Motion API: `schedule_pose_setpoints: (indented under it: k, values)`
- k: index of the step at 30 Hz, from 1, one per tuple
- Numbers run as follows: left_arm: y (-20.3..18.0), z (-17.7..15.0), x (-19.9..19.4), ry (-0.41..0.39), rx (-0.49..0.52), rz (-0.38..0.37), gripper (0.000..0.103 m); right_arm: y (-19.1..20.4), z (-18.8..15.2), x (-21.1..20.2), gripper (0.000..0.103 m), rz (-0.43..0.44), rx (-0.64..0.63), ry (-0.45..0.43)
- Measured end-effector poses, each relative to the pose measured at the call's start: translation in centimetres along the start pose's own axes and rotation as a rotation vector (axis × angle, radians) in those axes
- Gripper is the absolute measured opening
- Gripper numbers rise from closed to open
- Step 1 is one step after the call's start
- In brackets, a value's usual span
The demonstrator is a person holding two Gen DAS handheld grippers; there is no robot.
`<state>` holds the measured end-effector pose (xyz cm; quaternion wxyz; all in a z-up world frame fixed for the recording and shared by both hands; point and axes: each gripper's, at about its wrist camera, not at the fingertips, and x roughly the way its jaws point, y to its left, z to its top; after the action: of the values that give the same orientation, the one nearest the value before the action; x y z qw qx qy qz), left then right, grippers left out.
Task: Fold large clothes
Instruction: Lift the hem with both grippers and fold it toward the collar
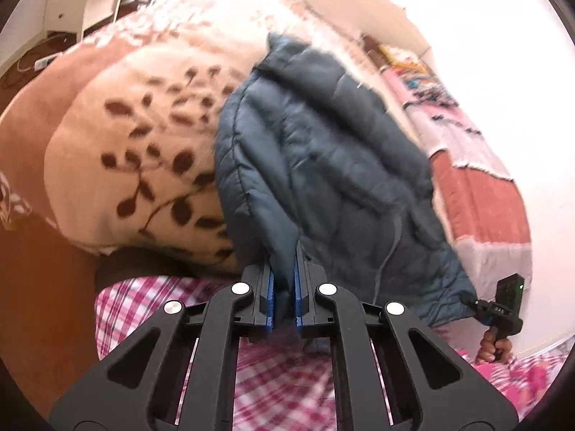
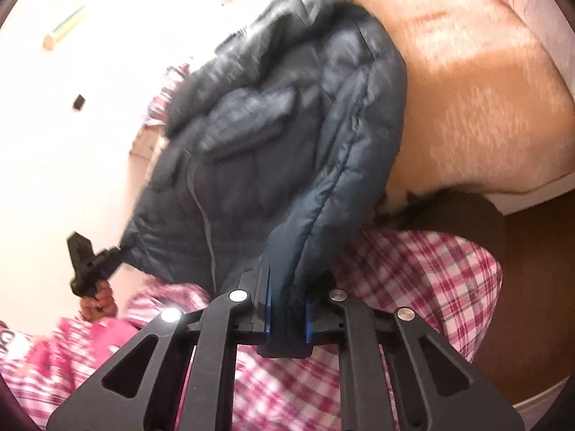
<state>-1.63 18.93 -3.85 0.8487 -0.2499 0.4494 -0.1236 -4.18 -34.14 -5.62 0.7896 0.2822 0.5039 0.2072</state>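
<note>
A leaf-print blanket (image 1: 118, 136) covered the bed, and over its near edge my dark puffer jacket (image 1: 323, 151) hung lifted, stretched by its hem corners. My left gripper (image 1: 284, 300) was clamped on one corner and my right gripper (image 2: 287, 309) on the other. I judged level, taut corners would lay it flat.
</note>
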Motion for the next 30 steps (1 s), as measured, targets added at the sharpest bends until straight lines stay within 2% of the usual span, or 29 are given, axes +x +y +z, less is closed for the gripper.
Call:
schedule_pose_setpoints:
  k: [6, 15, 24, 30]
  values:
    - [-3.0, 3.0, -2.3, -0.101, 0.053, -0.051, 0.007, 2.4, 2.4, -2.5, 0.014, 0.042, -0.062, -0.099]
    - [-7.6, 9.8, -4.1, -0.213, 0.151, -0.064, 0.007, 7.3, 9.2, -4.9, 0.014, 0.044, -0.180, -0.249]
    - [-11.0, 17.2, -2.9, -0.270, 0.221, -0.039, 0.007, 9.0, 16.7, -5.2, 0.014, -0.023, -0.210, -0.341]
    - [-12.6, 24.5, -0.2, -0.320, 0.224, -0.004, 0.008, 9.7, 24.8, -4.2, 0.013, -0.094, -0.194, -0.411]
